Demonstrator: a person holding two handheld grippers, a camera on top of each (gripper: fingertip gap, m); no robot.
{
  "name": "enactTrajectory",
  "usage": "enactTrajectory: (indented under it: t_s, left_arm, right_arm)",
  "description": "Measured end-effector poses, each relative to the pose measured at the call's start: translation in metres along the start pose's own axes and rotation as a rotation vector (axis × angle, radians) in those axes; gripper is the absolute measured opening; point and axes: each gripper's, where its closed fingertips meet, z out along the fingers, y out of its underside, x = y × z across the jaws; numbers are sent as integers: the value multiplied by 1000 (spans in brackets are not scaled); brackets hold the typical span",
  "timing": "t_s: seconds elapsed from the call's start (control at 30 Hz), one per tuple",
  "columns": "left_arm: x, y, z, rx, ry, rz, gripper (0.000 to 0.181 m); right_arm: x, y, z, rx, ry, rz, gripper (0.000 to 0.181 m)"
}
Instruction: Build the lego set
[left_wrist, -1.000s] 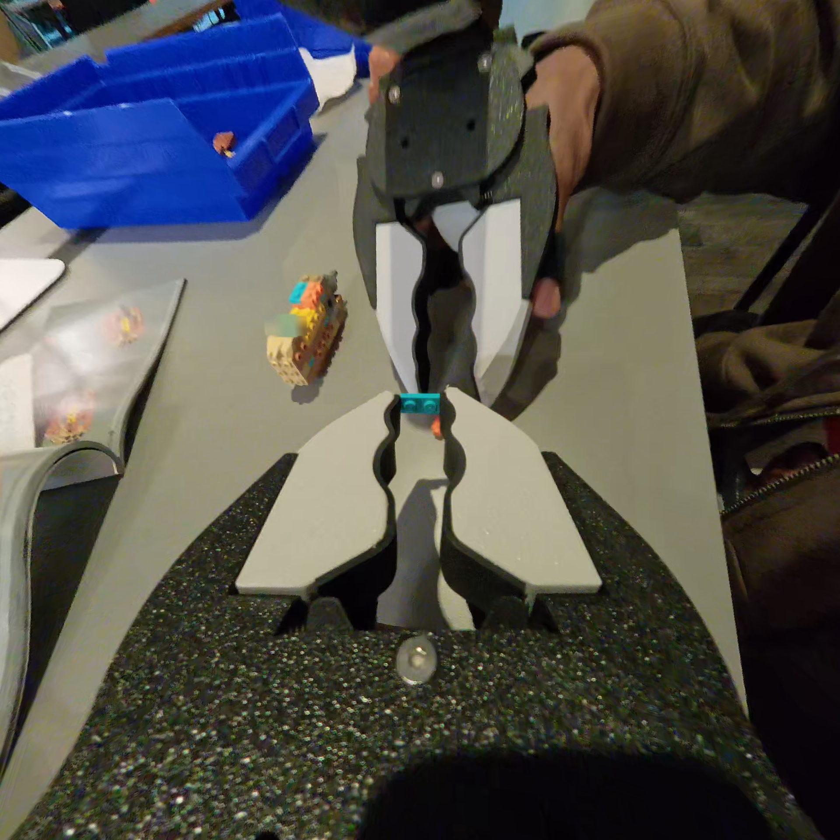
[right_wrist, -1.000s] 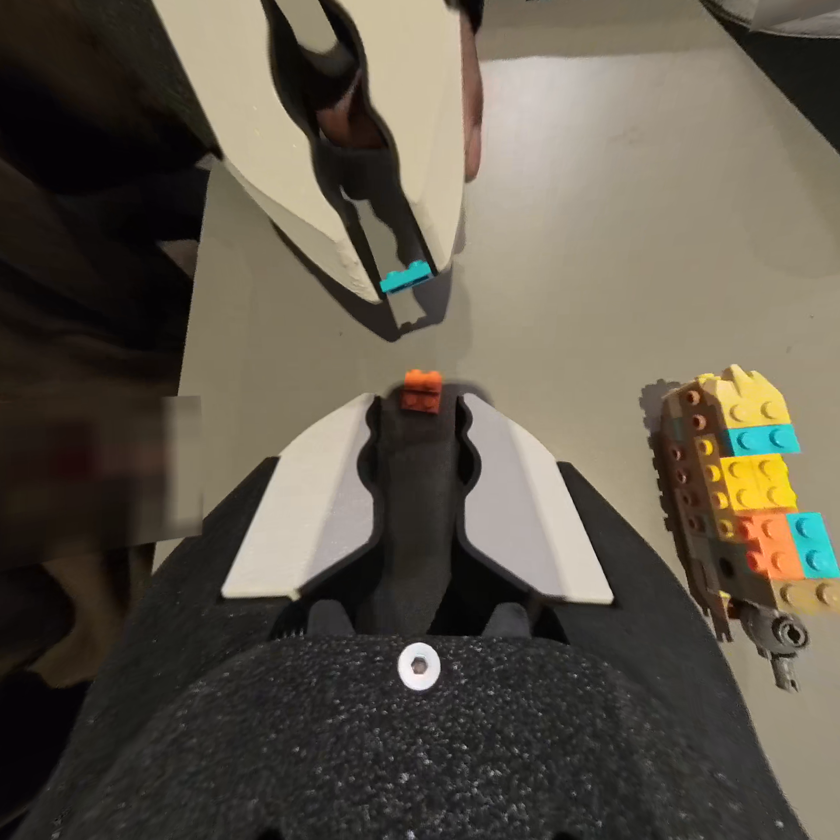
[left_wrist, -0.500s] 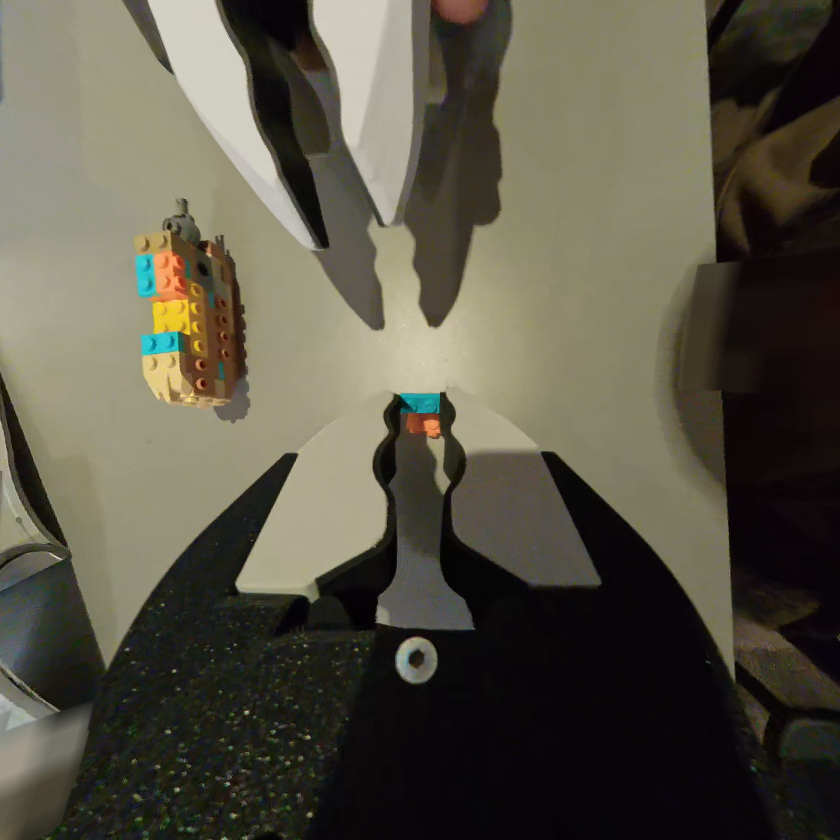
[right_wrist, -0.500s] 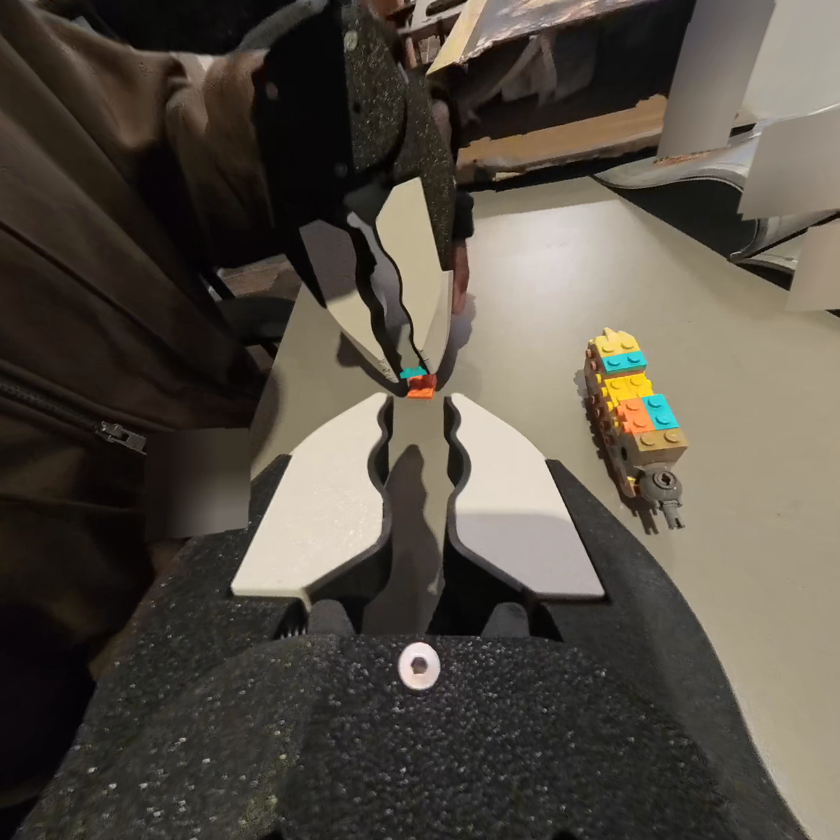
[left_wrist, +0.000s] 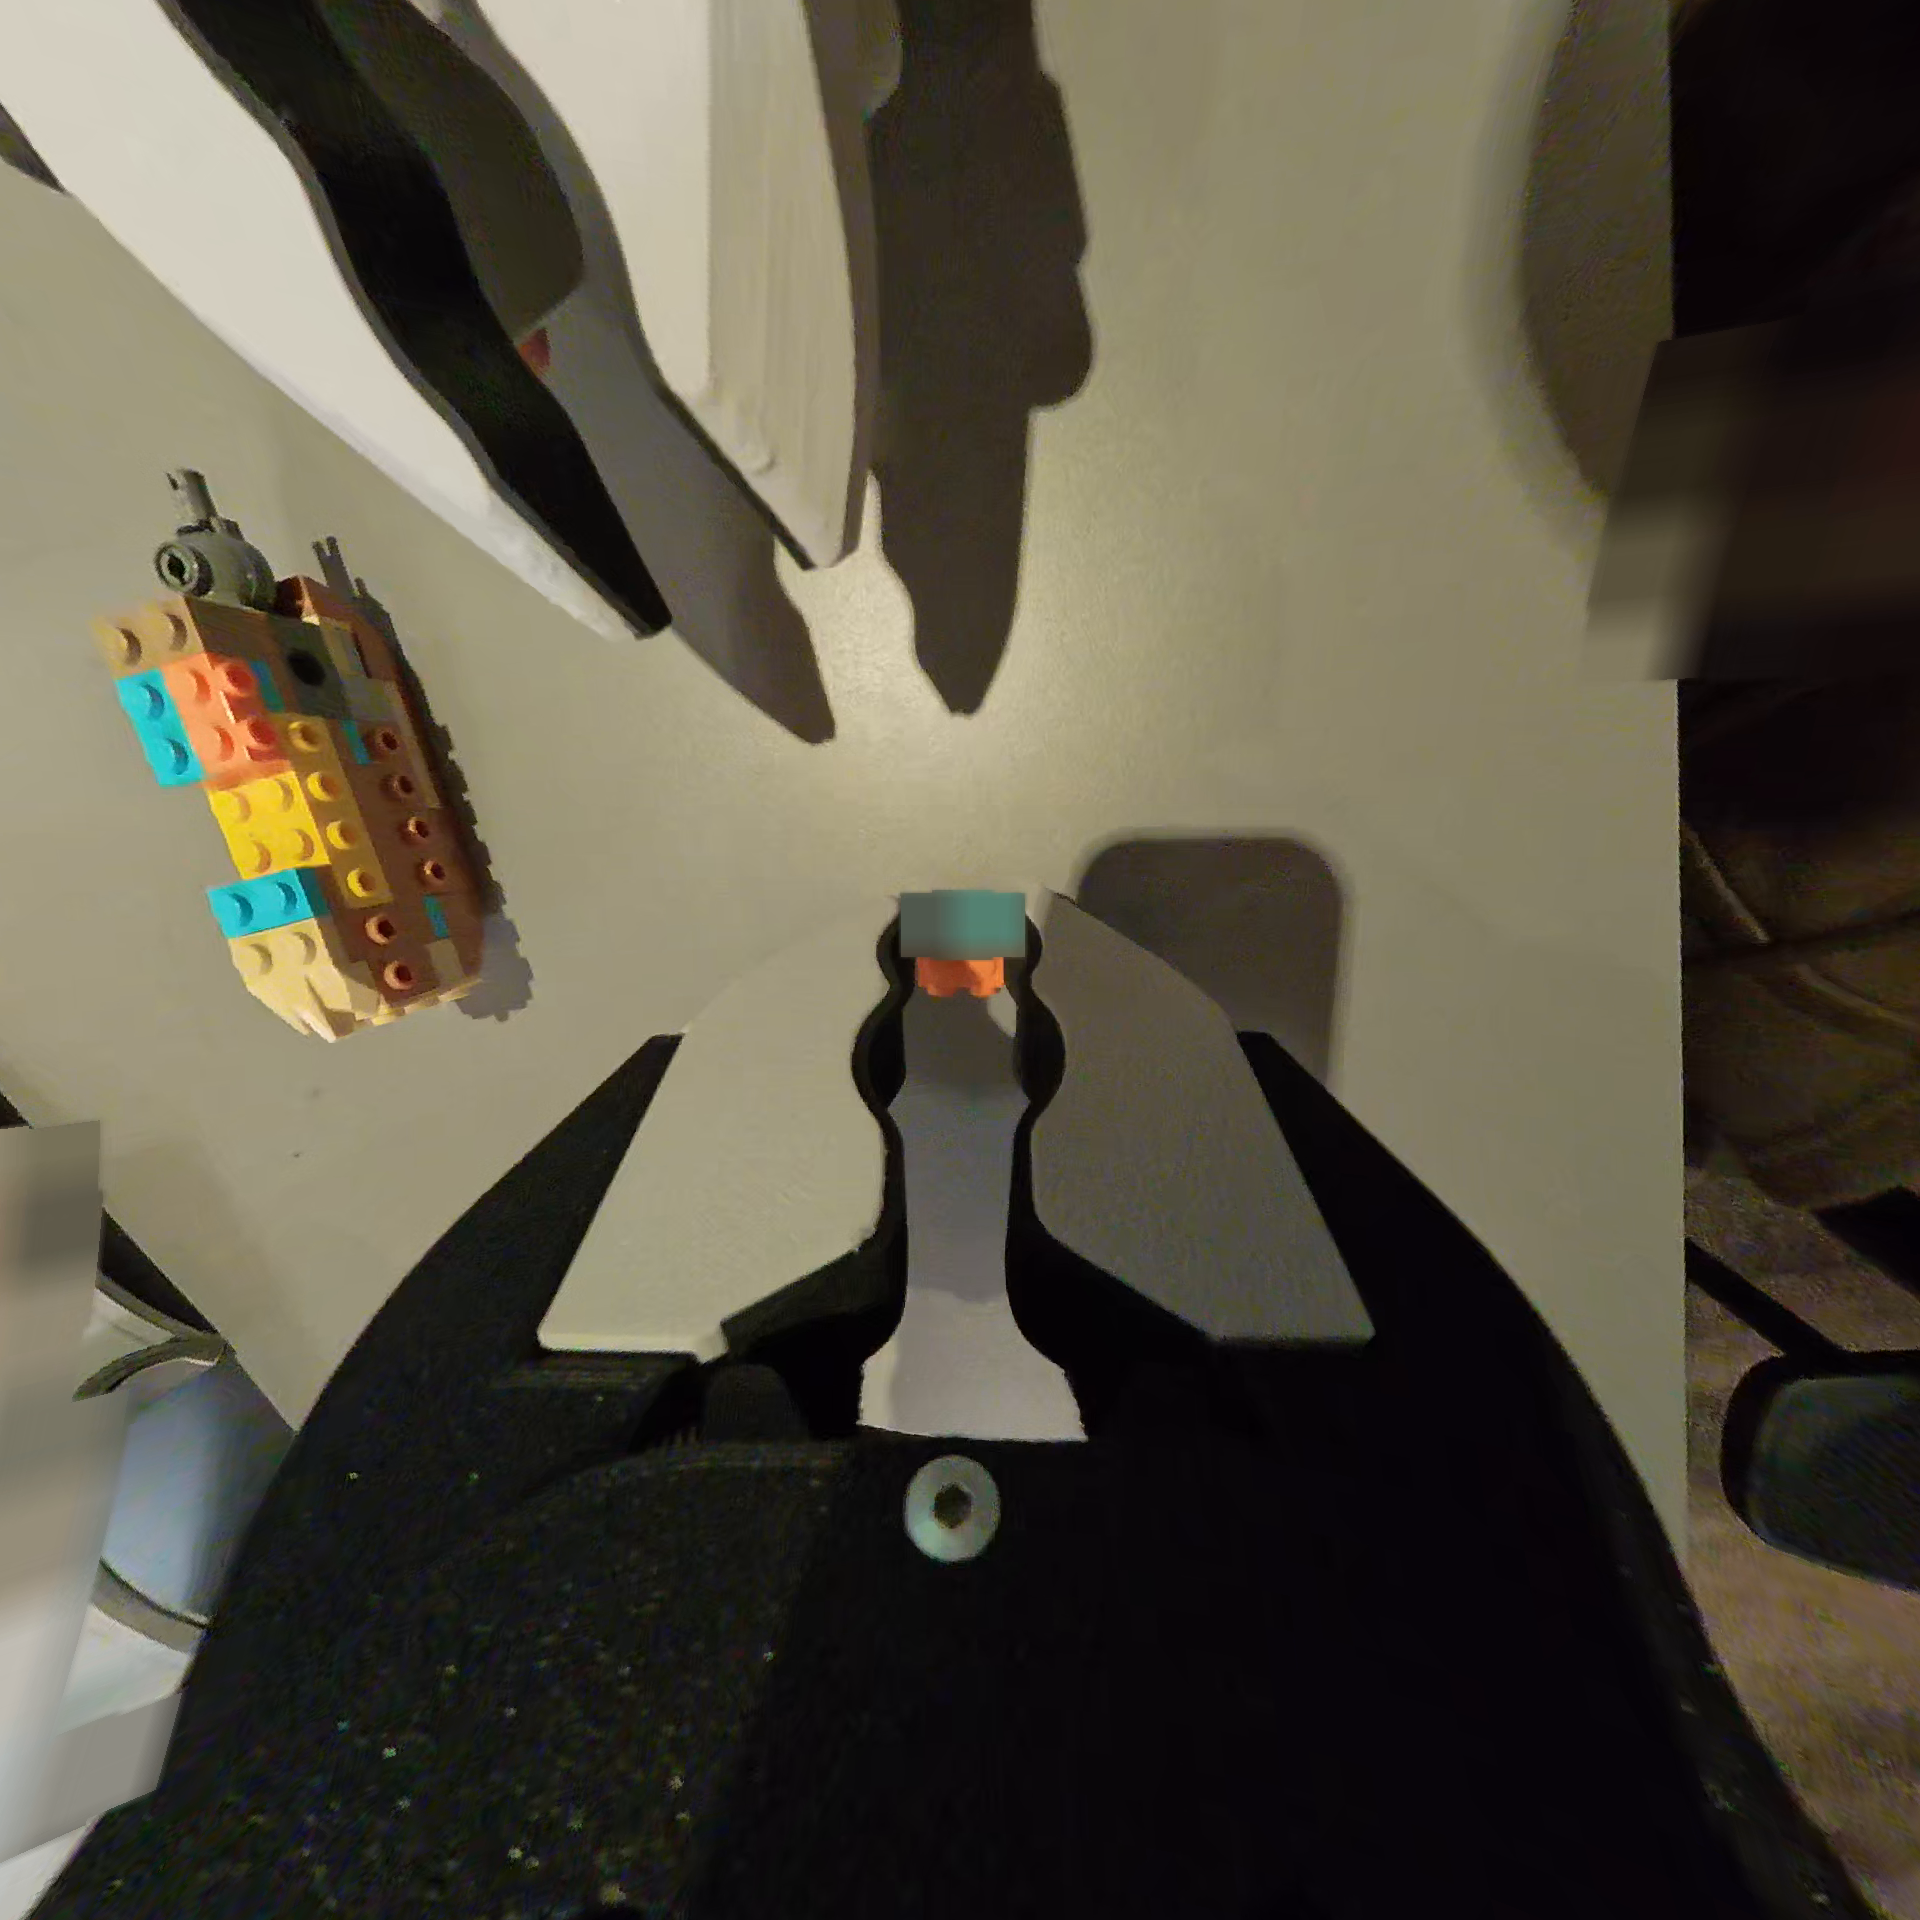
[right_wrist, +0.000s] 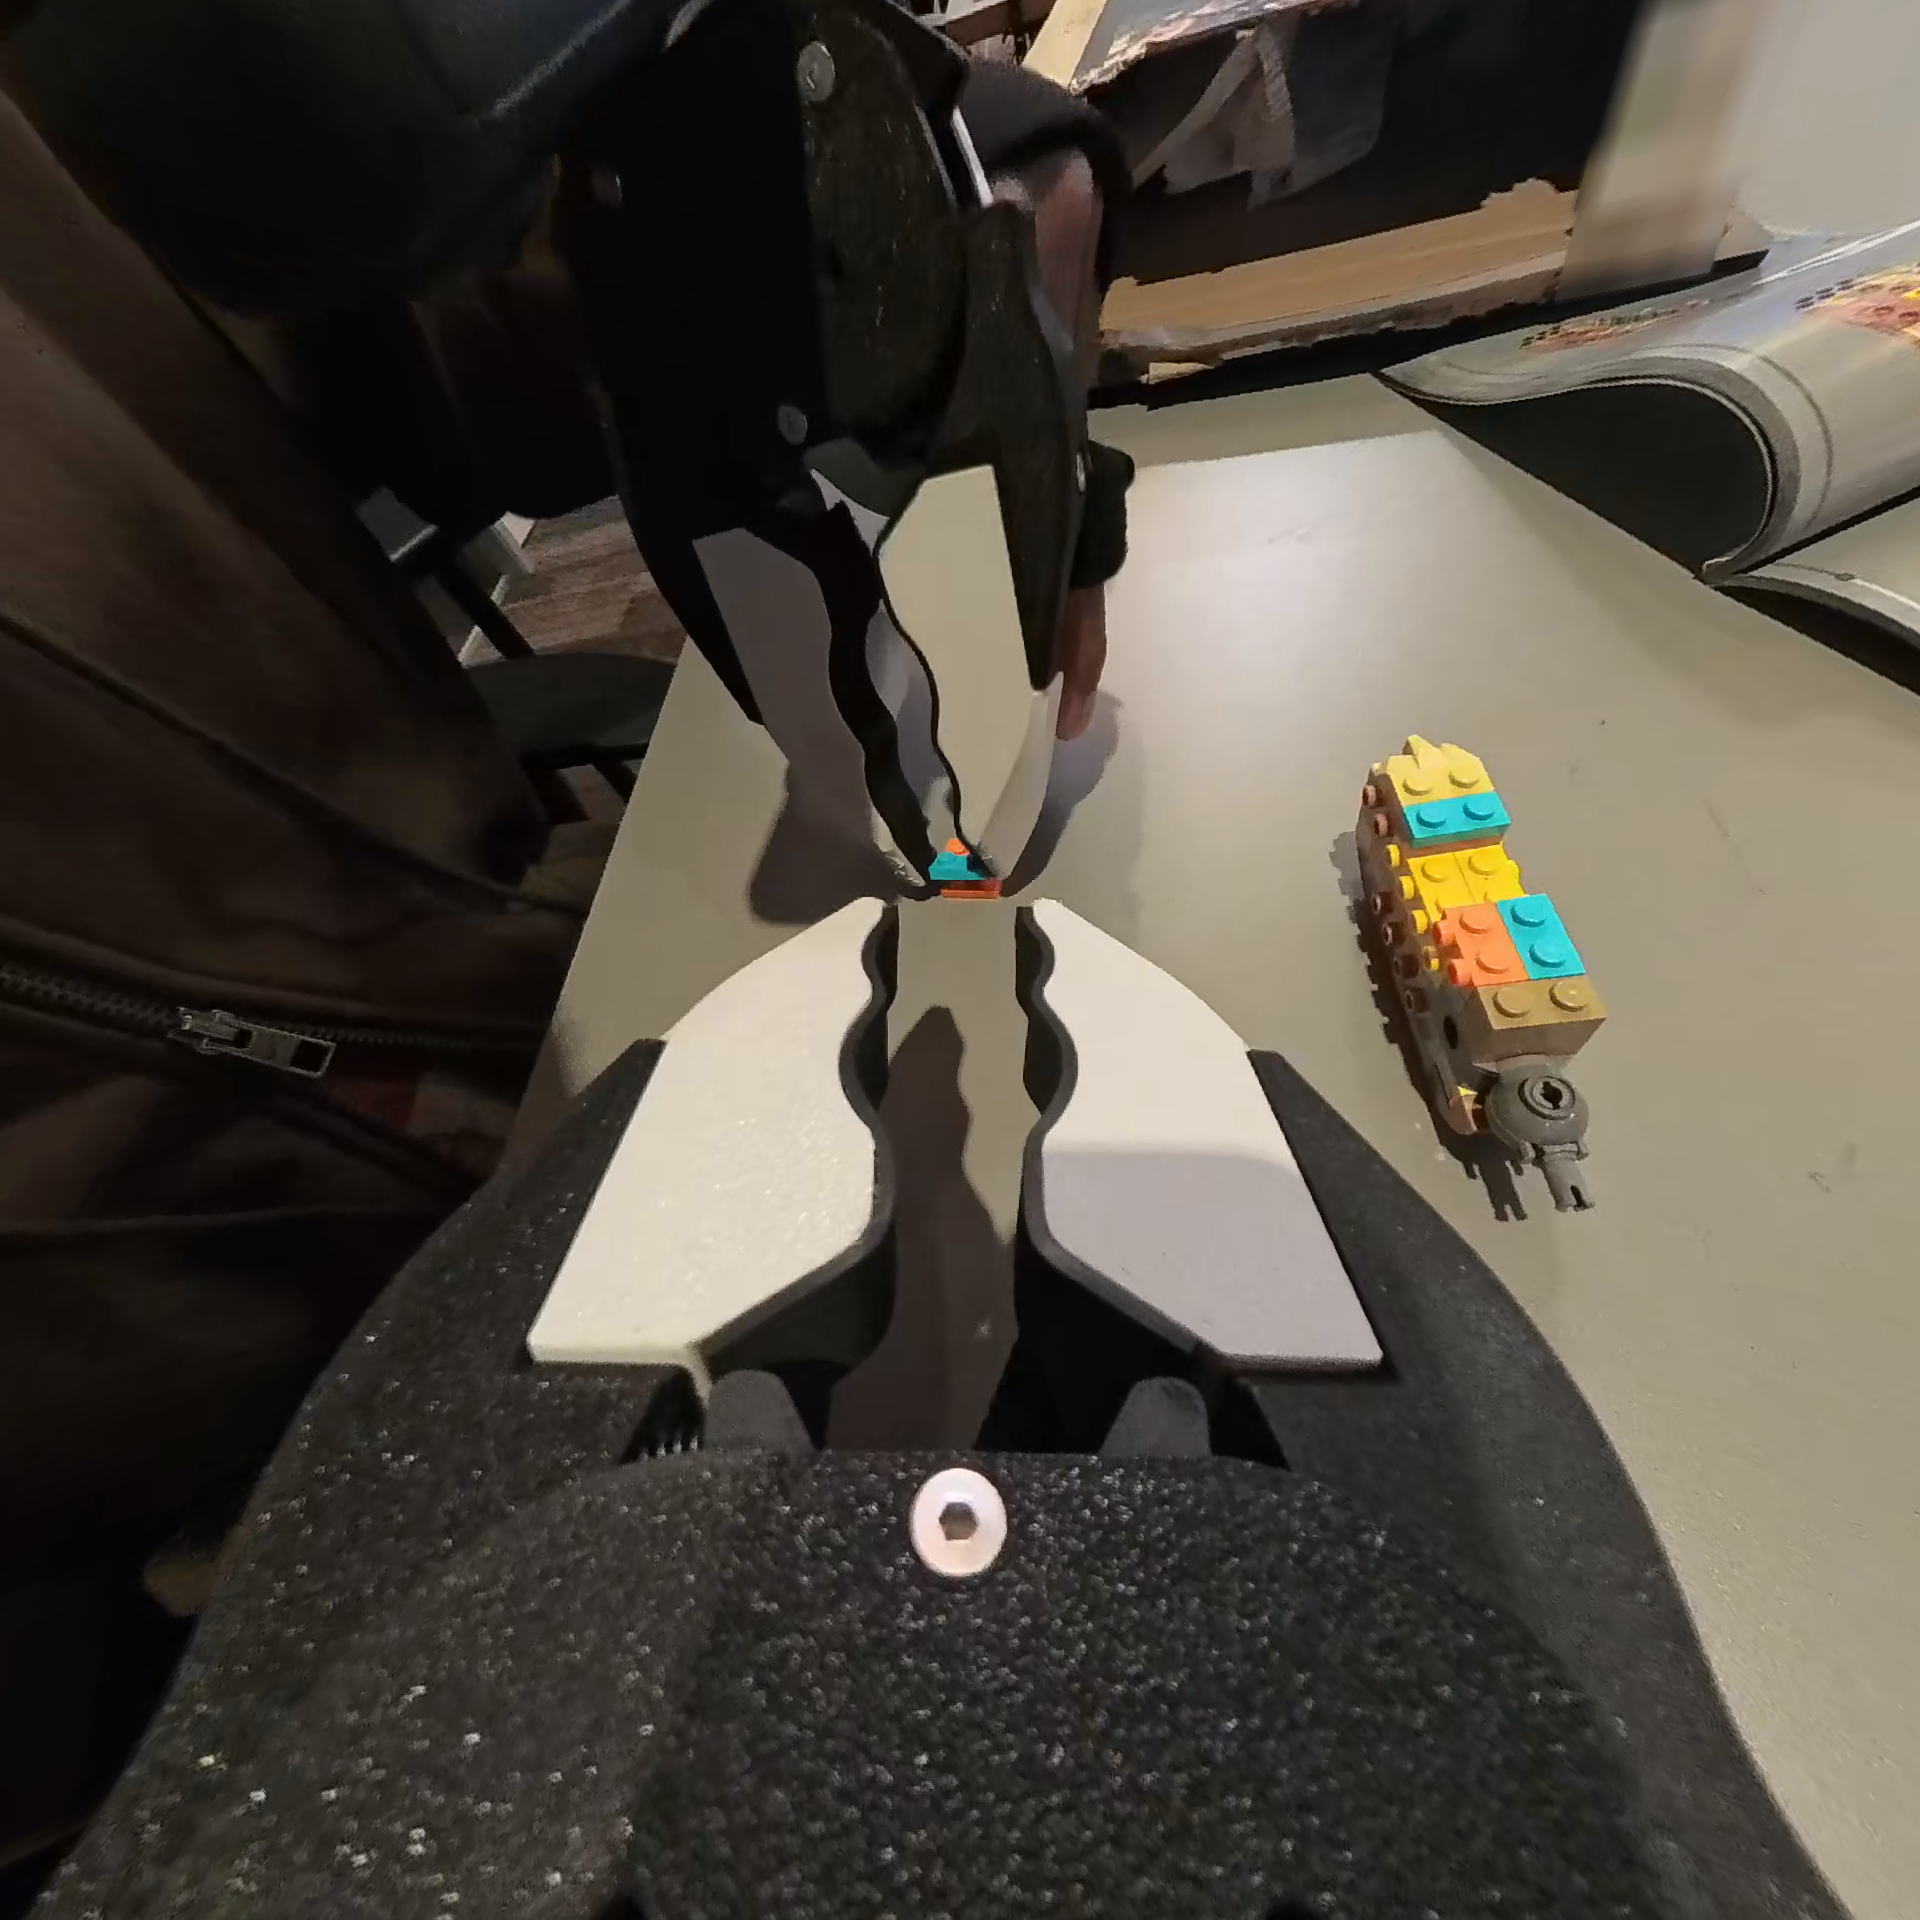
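My left gripper (left_wrist: 966, 927) is shut on a small teal plate (left_wrist: 961, 920) with an orange brick (left_wrist: 958, 977) stuck to it. In the right wrist view the left gripper (right_wrist: 961, 875) points down, holding the teal and orange pair (right_wrist: 961, 871) just above the grey table (right_wrist: 1299, 644). My right gripper (right_wrist: 956, 914) is open and empty, its tips just short of that pair. It also shows at the top of the left wrist view (left_wrist: 732, 592). The part-built brown, yellow, teal and orange lego model (right_wrist: 1475, 935) lies on the table to the right, also in the left wrist view (left_wrist: 301, 821).
An open instruction booklet (right_wrist: 1704, 416) lies at the far right of the table. A cardboard box (right_wrist: 1299, 281) stands behind it. The table's edge (left_wrist: 1673, 1039) runs close beside the grippers. A person's brown jacket (right_wrist: 208, 831) fills the left side. One gripper's finger ends stand about 7 centimeters off the other's.
A second ago my right gripper held the orange brick. It is now joined to the teal plate in my left gripper, and the right gripper has let go and drawn back slightly.
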Motion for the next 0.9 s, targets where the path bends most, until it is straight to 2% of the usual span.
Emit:
enactTrajectory:
  t_s: [0.6,0.9]
  left_arm:
    - [-3,3,3,-92,3,30,16]
    - [-4,1,2,-93,16,64,16]
  right_arm:
    - [-3,3,2,-25,-13,-14,21]
    - [-5,4,2,-26,-24,-14,20]
